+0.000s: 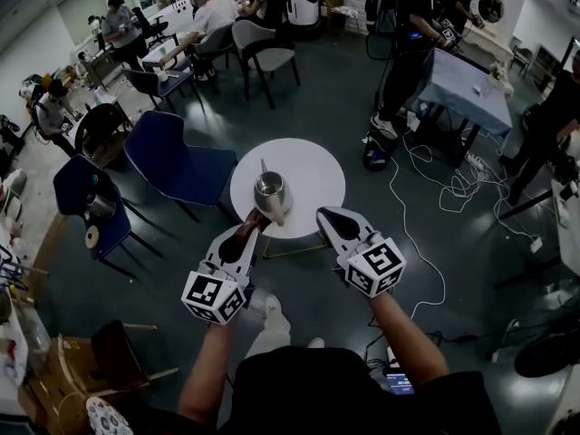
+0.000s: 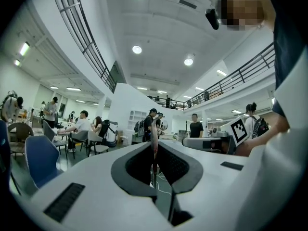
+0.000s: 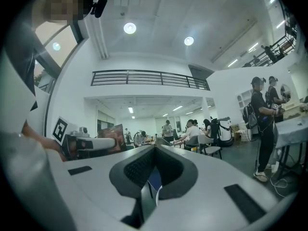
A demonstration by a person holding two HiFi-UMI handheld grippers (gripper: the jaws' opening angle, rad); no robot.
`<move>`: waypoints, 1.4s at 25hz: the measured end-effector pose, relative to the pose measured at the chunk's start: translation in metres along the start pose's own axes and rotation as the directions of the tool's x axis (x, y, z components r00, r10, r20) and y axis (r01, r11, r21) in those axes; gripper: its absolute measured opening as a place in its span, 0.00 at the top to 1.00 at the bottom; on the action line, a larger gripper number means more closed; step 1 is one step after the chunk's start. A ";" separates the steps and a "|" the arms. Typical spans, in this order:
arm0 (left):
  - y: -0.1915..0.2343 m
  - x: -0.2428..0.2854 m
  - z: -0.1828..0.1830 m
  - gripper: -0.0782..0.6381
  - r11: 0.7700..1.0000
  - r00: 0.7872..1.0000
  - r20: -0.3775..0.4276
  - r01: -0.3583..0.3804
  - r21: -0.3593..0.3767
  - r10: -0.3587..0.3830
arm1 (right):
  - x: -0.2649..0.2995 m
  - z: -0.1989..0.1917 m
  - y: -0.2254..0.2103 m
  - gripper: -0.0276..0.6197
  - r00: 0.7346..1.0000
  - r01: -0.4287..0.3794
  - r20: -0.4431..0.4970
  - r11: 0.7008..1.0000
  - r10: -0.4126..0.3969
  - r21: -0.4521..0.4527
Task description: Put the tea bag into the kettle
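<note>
The left claw (image 1: 256,215) is closed on the tea bag (image 3: 109,134), a thin reddish-brown packet pinched edge-on between its jaws. The right claw (image 1: 324,214) is closed with nothing between its jaws. Both claws are held at the near edge of the round white table (image 1: 317,166). The metal kettle (image 1: 271,191) stands on the table, just beyond the left claw's tip.

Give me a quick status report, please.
Left tongs shut on tea bag, beside kettle. Right tongs shut, empty. Bag not in yet; nothing between.
</note>
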State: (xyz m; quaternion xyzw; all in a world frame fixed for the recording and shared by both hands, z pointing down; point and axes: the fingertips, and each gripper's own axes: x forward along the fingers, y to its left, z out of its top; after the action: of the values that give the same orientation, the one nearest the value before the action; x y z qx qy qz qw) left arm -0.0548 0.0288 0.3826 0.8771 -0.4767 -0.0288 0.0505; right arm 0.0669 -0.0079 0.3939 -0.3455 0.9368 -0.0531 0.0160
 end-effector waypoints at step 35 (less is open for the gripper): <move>0.216 0.109 -0.004 0.84 0.996 0.996 -0.059 0.067 -0.059 -0.070 | 0.208 -0.001 -0.087 0.93 0.991 0.121 -0.064 0.993 -0.120 0.016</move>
State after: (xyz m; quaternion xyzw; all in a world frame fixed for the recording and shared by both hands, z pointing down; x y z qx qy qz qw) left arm -0.1754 -0.1791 0.4110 0.8916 -0.4436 -0.0175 0.0890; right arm -0.0355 -0.2082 0.4060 -0.3992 0.9138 -0.0741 -0.0132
